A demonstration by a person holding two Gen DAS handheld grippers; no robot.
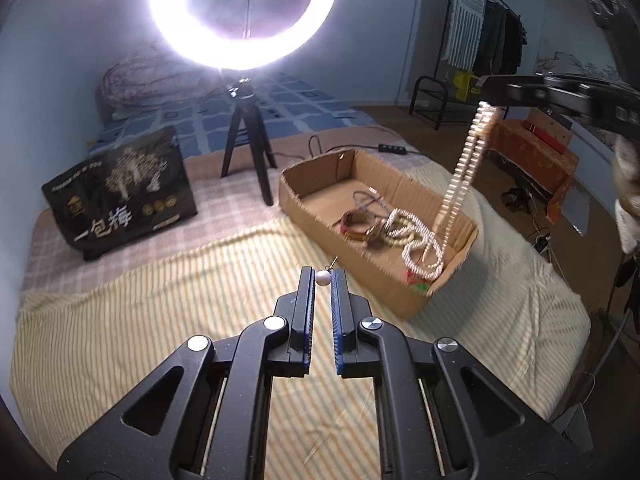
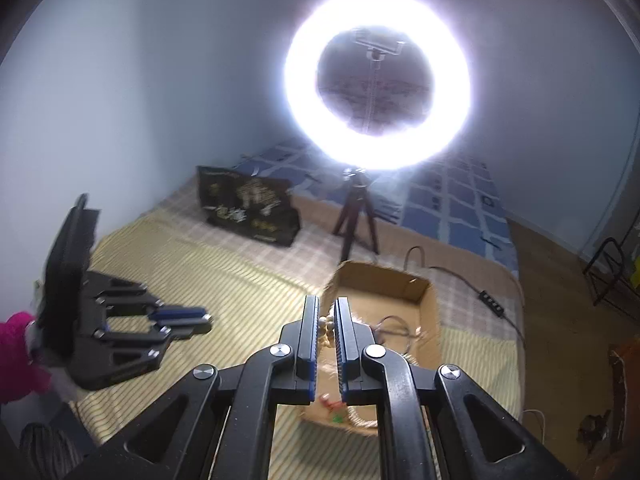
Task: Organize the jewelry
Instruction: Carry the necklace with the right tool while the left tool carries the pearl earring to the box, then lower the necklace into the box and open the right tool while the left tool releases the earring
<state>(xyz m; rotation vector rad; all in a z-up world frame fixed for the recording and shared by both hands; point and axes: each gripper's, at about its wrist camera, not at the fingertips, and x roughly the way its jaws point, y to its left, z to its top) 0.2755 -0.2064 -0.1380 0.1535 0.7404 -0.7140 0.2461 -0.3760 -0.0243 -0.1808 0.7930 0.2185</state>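
White pearl earring (image 1: 323, 277) sits pinched in the closed left gripper (image 1: 322, 280) above the bed (image 1: 160, 312); the right gripper (image 2: 327, 322) clamps a bead necklace (image 1: 466, 168) trailing into the cardboard box (image 1: 320, 216)

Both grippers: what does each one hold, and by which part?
Left gripper: a pearl earring, gripped at the pearl. Right gripper: a bead necklace, pinched at its top loop.
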